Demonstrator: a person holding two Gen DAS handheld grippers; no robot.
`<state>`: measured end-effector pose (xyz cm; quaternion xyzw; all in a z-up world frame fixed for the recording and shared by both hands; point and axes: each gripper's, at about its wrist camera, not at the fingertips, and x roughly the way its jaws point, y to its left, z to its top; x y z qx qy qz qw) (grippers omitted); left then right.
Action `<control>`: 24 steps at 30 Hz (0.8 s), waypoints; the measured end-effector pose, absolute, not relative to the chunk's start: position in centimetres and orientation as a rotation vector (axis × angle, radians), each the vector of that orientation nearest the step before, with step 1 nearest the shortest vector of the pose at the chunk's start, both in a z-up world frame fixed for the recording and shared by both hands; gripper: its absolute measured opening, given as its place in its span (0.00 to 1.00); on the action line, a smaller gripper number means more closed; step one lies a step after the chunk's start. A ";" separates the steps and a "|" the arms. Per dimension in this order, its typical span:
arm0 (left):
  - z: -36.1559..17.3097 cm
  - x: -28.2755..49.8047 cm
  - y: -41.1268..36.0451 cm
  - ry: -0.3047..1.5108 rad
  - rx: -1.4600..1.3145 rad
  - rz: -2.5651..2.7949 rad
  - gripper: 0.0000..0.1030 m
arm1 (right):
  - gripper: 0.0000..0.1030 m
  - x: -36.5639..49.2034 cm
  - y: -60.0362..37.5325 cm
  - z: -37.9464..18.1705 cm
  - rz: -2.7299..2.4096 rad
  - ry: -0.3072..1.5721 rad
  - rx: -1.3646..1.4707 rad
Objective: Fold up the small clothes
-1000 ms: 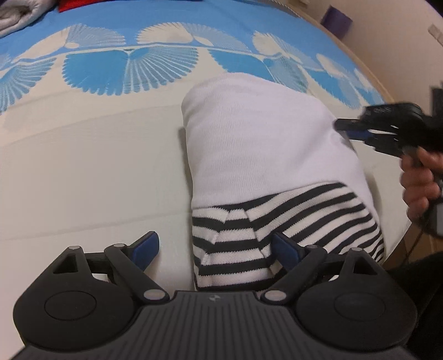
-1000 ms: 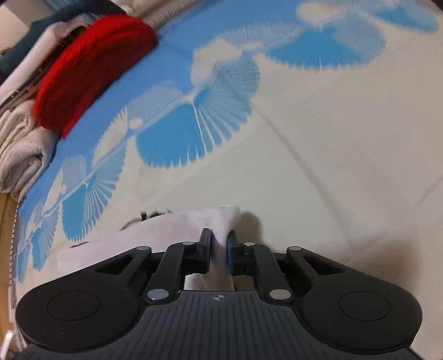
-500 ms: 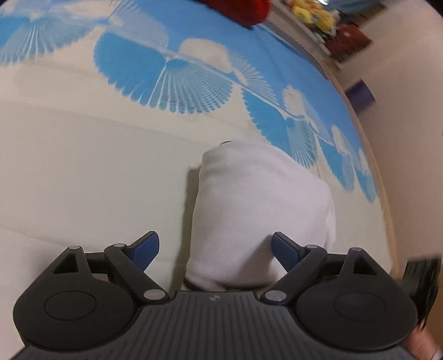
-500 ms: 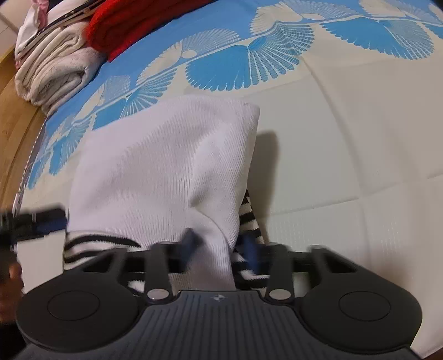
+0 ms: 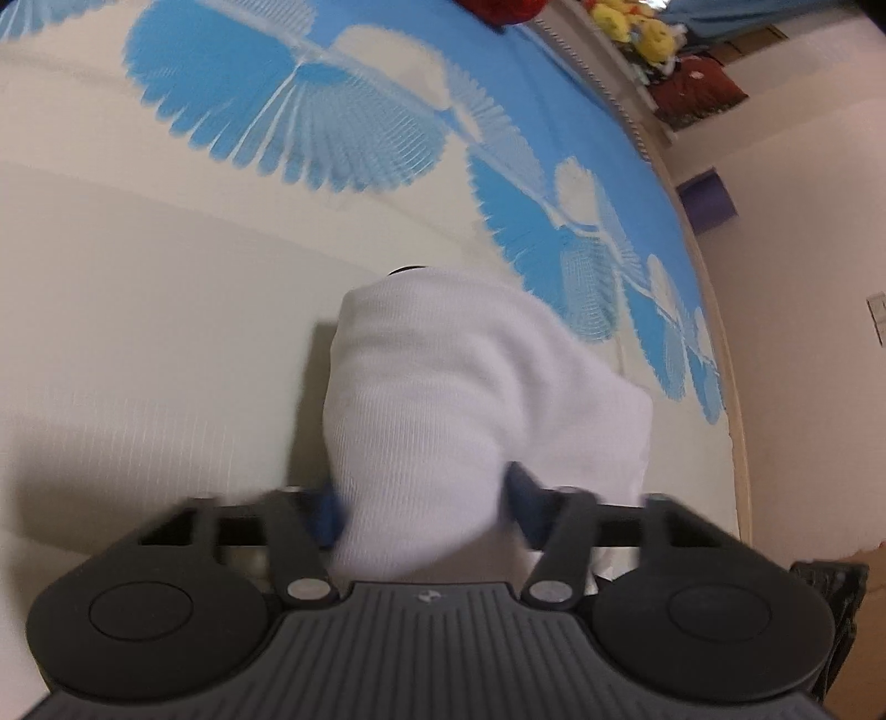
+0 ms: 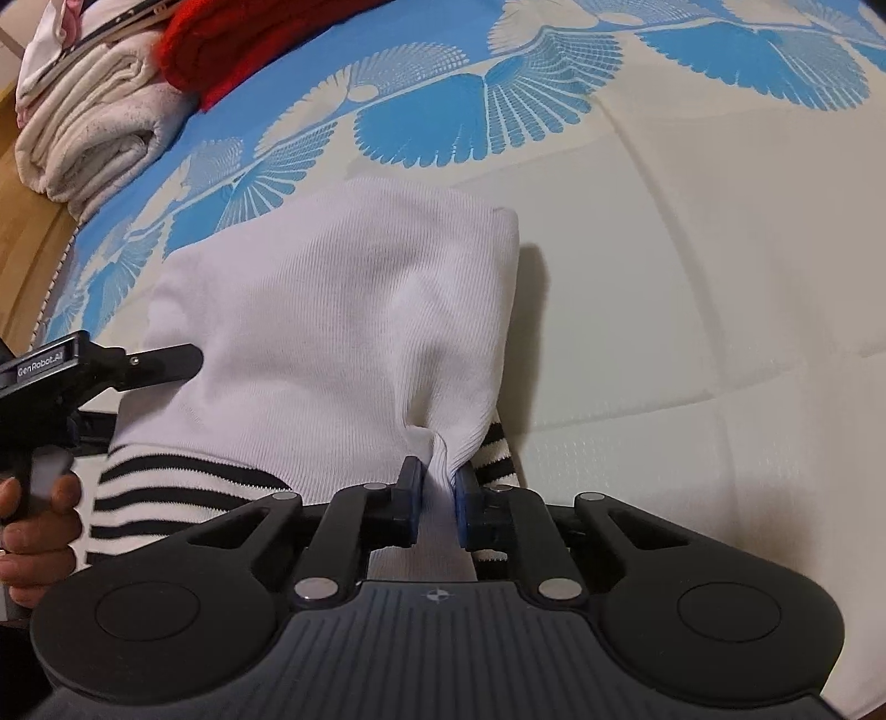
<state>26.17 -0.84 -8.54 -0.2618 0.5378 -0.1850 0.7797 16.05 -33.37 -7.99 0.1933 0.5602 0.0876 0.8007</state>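
Note:
A small white garment [image 6: 338, 332] with black-and-white striped trim [image 6: 166, 498] lies folded on the bed. My right gripper [image 6: 437, 498] is shut on a pinch of its white near edge, by the right corner. In the left wrist view the white garment [image 5: 476, 399] fills the space between the fingers of my left gripper [image 5: 426, 509], whose jaws stand partly open around the cloth and look blurred. The left gripper also shows in the right wrist view [image 6: 166, 360], at the garment's left edge, held by a hand.
The bed cover [image 6: 692, 221] is cream with a blue fan pattern. Folded cream towels [image 6: 88, 133] and a red knit item [image 6: 249, 50] lie at the far left of the bed. A wooden bed edge [image 5: 720, 332], a purple box [image 5: 709, 202] and soft toys [image 5: 637, 27] lie to the right.
The right gripper went from blurred and moving to shut on the white edge. The left gripper's fingers have come closer together around the cloth, and its view has tilted further right.

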 end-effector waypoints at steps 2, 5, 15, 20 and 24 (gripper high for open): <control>-6.6 26.2 -0.9 1.113 -0.511 -0.428 0.42 | 0.10 16.4 -33.0 -7.7 0.179 1.199 0.413; -3.4 26.5 -0.3 1.007 -0.434 -0.441 0.41 | 0.09 17.2 -32.4 -7.0 0.165 1.167 0.438; 0.6 29.3 8.2 0.760 -0.389 -0.127 0.60 | 0.08 22.6 -26.9 -3.3 0.251 0.929 0.506; -0.5 28.6 8.9 0.897 -0.338 -0.200 0.62 | 0.08 24.9 -24.4 -4.7 0.201 0.968 0.429; -4.1 27.5 7.5 1.051 -0.089 -0.268 0.74 | 0.08 25.8 -23.9 -6.0 0.145 1.010 0.413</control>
